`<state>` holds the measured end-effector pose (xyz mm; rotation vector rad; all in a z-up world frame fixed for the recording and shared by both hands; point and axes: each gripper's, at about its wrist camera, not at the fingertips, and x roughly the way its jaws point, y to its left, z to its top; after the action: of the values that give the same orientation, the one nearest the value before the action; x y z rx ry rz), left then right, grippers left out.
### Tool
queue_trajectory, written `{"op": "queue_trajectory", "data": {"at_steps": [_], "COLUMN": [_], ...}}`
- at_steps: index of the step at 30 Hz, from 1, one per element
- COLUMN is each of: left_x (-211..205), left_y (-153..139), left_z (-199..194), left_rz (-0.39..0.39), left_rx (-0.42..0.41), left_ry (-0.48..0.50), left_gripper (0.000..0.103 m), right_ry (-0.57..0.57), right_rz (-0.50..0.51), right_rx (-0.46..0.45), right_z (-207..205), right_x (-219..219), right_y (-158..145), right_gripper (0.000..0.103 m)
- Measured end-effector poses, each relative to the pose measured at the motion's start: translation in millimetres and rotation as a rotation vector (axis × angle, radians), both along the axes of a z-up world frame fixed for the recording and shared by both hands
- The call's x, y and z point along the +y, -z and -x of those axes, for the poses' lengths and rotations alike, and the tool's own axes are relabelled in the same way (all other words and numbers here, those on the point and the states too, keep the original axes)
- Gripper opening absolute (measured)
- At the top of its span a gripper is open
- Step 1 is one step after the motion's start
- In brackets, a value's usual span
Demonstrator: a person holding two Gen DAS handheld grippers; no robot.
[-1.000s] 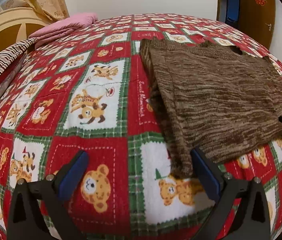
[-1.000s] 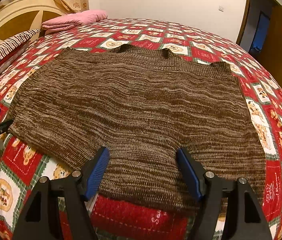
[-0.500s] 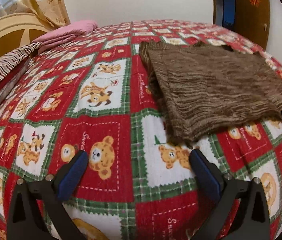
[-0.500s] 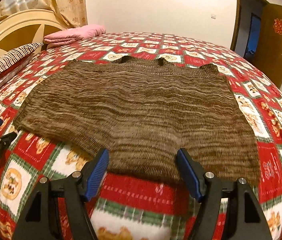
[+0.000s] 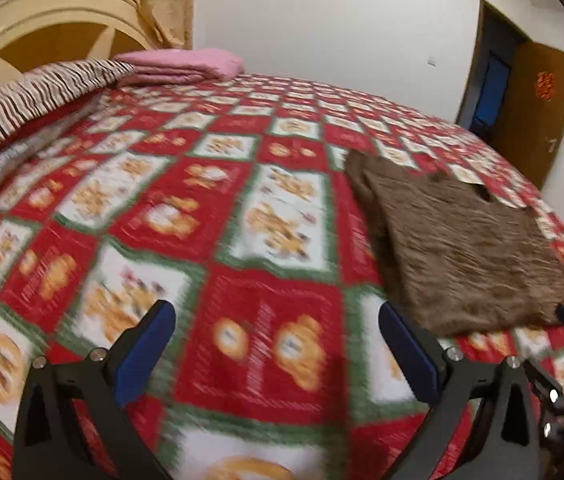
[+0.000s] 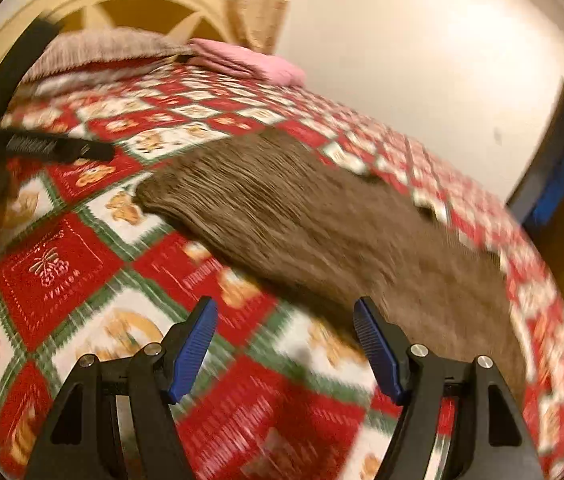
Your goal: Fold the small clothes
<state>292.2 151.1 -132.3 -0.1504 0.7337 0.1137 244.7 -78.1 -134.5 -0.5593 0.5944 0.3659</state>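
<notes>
- The left gripper (image 5: 276, 326) had its fingers spread wide, with nothing between them, above the bedspread (image 5: 186, 208).
- The right gripper (image 6: 283, 324) likewise had its fingers spread and held nothing.
- The brown sweater (image 5: 465, 252) lay flat on the bedspread, at 2 o'clock in the left wrist view; its near hem lay just beyond the left gripper's right-hand finger (image 5: 407, 350).
- In the right wrist view the sweater (image 6: 305, 220) ran from centre toward 4 o'clock, passing behind the right-hand finger (image 6: 375, 344).
- Only the right wrist view showed the left gripper from outside, at 9 o'clock.
- Only the left wrist view showed the door (image 5: 537, 108) sharply, at 2 o'clock.
- Both views were blurred; the pink blanket (image 5: 182, 62) lay at the headboard (image 5: 54, 20).
</notes>
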Motion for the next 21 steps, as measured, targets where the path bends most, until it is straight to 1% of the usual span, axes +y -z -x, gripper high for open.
{"op": "queue_trajectory", "data": {"at_steps": [2, 3, 4, 5, 7, 10, 12, 16, 17, 18, 19, 20, 21], "left_x": [10.1, 14.9, 19.2, 24.4, 30.5, 34.4, 35.9, 37.6, 39.9, 43.1, 44.4, 44.9, 43.1], "left_y": [-0.7, 0.7, 3.6, 9.6, 17.2, 18.3, 19.1, 16.7, 15.2, 13.0, 10.5, 7.5, 0.5], "left_z": [-9.8, -13.2, -16.9, -22.1, -26.5, -22.7, -22.0, -24.4, -26.7, -30.4, -33.3, -37.5, -46.7], "left_rz": [-0.006, 0.012, 0.043, 0.094, 0.139, 0.182, 0.198, 0.233, 0.256, 0.279, 0.288, 0.290, 0.276], "left_rx": [-0.001, 0.007, 0.023, 0.057, 0.094, 0.068, 0.063, 0.065, 0.064, 0.060, 0.057, 0.052, 0.037], "left_ry": [-0.016, -0.016, -0.010, -0.001, -0.007, 0.008, 0.012, 0.032, 0.042, 0.053, 0.059, 0.065, 0.087], "left_gripper": [0.103, 0.103, 0.103, 0.103, 0.103, 0.103, 0.103, 0.103, 0.103, 0.103, 0.103, 0.103, 0.103], "right_ry": [-0.039, -0.062, -0.078, -0.085, -0.104, -0.118, -0.118, -0.117, -0.119, -0.124, -0.132, -0.134, -0.128], "right_rz": [0.040, 0.052, 0.070, 0.085, 0.122, 0.185, 0.235, 0.252, 0.251, 0.242, 0.234, 0.231, 0.234], "right_rx": [-0.025, -0.032, -0.041, -0.047, -0.060, -0.077, -0.108, -0.133, -0.132, -0.114, -0.085, -0.072, -0.073], "right_z": [1.0, 0.6, -0.5, -2.0, -5.9, -12.5, -16.5, -29.3, -31.6, -34.0, -36.8, -38.1, -38.7], "right_x": [22.6, 34.5, 46.7, 55.7, 77.6, 105.4, 119.1, 131.6, 133.0, 133.2, 132.0, 132.0, 131.4], "right_y": [0.8, 1.4, 2.9, 4.2, 9.3, 20.5, 26.8, 27.5, 28.0, 29.4, 30.7, 32.4, 34.0], "right_gripper": [0.071, 0.071, 0.071, 0.071, 0.071, 0.071, 0.071, 0.071, 0.069, 0.062, 0.043, 0.029, 0.024]}}
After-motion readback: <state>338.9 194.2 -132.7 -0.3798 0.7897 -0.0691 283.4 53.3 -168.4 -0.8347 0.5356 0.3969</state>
